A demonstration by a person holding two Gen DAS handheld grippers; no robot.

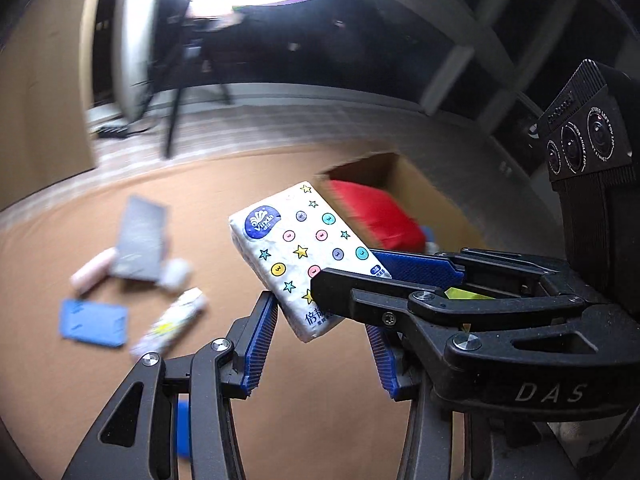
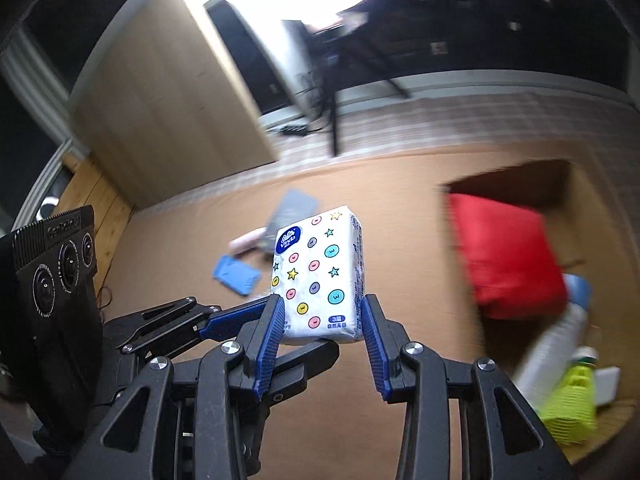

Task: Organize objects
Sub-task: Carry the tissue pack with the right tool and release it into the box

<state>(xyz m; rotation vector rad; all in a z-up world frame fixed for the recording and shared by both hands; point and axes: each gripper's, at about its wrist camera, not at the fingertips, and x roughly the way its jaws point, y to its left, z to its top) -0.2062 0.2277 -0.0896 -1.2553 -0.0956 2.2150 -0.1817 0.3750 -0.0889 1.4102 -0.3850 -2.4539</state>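
Note:
A white tissue pack point(image 1: 298, 254) printed with coloured dots and stars is held in the air above the brown table; it also shows in the right wrist view point(image 2: 320, 276). My right gripper point(image 2: 322, 320) is shut on the tissue pack's two sides. My left gripper point(image 1: 320, 320) sits just below and beside the pack with its jaws spread wider than the pack; the left pad point(image 1: 260, 344) touches the pack's lower edge. The right gripper's fingers point(image 1: 416, 268) cross in front of the left wrist view. A cardboard box point(image 2: 568, 184) with a red pouch point(image 2: 508, 256) stands at the right.
On the table to the left lie a grey pouch point(image 1: 140, 240), a pink tube point(image 1: 92, 270), a blue case point(image 1: 94, 322), a patterned tube point(image 1: 172, 322) and a small white item point(image 1: 176, 274). The box also holds a white bottle point(image 2: 548, 360) and a yellow-green mesh item point(image 2: 572, 408).

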